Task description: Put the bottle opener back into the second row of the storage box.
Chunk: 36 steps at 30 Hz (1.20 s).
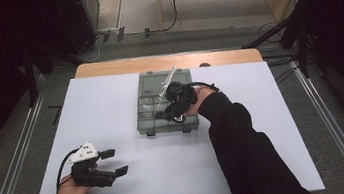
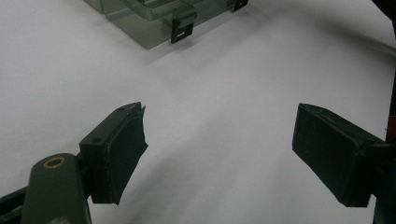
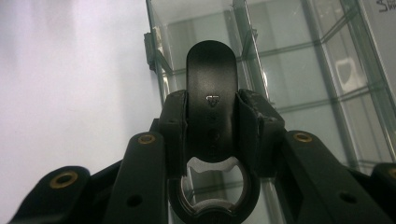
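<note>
Opener (image 3: 210,107) in right claw (image 3: 211,116) | over organiser box (image 1: 148,113) | table (image 1: 110,105)

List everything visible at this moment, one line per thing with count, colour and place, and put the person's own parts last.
Bottle opener: one, black with a metal ring end, clamped between the right gripper's jaws, over the box.
Compartment box: one, clear grey-tinted plastic with dividers and two front latches, far middle of the board.
Clear stick-like item: one, transparent, at the box's far part; what it is cannot be told.
Board: one, white, covering the table.
Table: one, wooden, edge showing at the far side.
Left gripper: one, black with a grey plate, near left of the board, jaws wide apart.
Right gripper: one, black, over the box.
Sleeves: two, dark.
</note>
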### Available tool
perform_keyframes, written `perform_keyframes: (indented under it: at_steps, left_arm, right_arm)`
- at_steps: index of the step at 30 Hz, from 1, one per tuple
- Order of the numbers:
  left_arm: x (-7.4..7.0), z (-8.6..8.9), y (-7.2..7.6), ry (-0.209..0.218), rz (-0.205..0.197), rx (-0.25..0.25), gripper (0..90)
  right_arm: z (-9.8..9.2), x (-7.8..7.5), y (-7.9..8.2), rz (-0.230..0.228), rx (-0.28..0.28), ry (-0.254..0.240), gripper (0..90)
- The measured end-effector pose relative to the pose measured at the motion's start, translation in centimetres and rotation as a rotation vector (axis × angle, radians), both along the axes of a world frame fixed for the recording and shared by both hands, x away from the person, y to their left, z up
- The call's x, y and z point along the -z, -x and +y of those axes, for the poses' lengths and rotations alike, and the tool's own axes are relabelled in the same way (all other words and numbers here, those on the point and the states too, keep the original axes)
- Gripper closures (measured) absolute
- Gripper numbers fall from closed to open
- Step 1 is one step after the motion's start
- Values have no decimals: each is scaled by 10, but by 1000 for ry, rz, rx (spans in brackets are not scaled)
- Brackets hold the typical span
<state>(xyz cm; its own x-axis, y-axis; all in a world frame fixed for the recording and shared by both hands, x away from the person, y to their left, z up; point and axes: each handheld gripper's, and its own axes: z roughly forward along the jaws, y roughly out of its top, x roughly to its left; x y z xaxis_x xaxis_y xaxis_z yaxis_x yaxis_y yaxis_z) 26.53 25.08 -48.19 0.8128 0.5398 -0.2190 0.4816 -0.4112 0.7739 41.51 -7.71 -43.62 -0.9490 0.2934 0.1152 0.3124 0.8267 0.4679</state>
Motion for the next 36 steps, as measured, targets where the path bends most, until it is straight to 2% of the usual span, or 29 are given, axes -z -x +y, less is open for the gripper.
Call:
perform_keyframes:
  at_steps: [1,4,6,7,8,10,11,13,14,18,19,20,24,27,30,31,36]
  left_arm:
    - [0,0,0,0,0,2,173]
    - [0,0,0,-1,2,2,173]
    - [0,0,0,-1,1,2,173]
    - [0,0,0,-5,-1,4,173]
    - [1,0,0,-5,0,3,173]
    - [1,1,0,-5,0,-1,173]
    - [1,1,0,-5,0,-1,173]
    - [0,1,0,-8,-2,-4,173]
    - [0,1,0,-8,-1,-5,173]
    - [0,2,1,-9,-3,-5,173]
    - [1,2,1,-8,-1,-10,173]
    - [1,3,1,-11,-3,-13,173]
    - [1,3,2,-13,-2,-15,173]
    - [1,4,2,-13,-1,-14,173]
    - [0,4,2,-17,-3,-18,173]
    - [0,4,2,-14,-8,-21,173]
    - [1,4,1,-18,-4,-28,173]
  right_arm:
    - [1,2,-1,-11,-25,0,657]
    - [2,6,-1,-26,-50,3,656]
    - [3,8,-2,-34,-54,4,654]
    - [4,8,-2,-23,-46,11,649]
    - [5,9,-2,-28,-46,23,633]
    - [5,8,-1,-34,-28,5,556]
    - [5,8,-1,-34,-28,5,556]
    - [2,6,0,-5,0,-19,509]
    - [1,5,3,14,28,-34,438]
    - [-4,6,8,27,71,-63,366]
    - [-7,7,11,39,102,-82,299]
    - [-8,7,14,44,126,-90,273]
    - [-13,7,21,30,156,-87,241]
    - [-21,5,29,52,215,-134,242]
    - [-24,4,34,46,223,-156,241]
    - [-27,3,39,54,241,-168,240]
    - [-36,8,51,55,260,-165,241]
